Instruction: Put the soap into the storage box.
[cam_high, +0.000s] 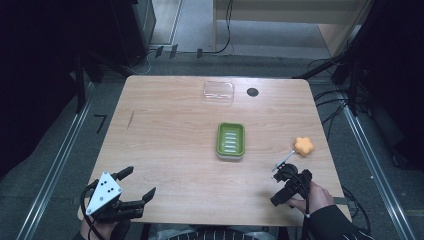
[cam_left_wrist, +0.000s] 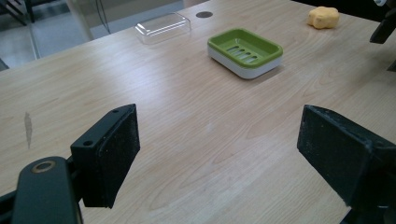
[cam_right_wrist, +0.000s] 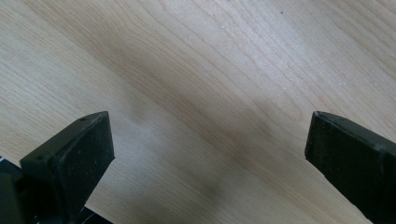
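A green soap dish (cam_high: 230, 141) with a white base sits near the table's middle; in the left gripper view the soap dish (cam_left_wrist: 245, 51) lies ahead and to the right. An orange flower-shaped soap (cam_high: 303, 146) lies to its right, small and far off as the soap (cam_left_wrist: 323, 17). My left gripper (cam_high: 138, 183) rests at the near left corner, open with nothing between its pads (cam_left_wrist: 218, 109). My right gripper (cam_high: 278, 189) hovers at the near right, just short of the orange soap. It points down at bare wood, open and empty (cam_right_wrist: 208, 116).
A clear plastic lid (cam_high: 218, 92) lies near the table's far edge, with a black round grommet (cam_high: 252, 92) beside it; the lid (cam_left_wrist: 162, 27) also appears beyond the dish. Dark stands and cables surround the wooden table (cam_high: 165, 125).
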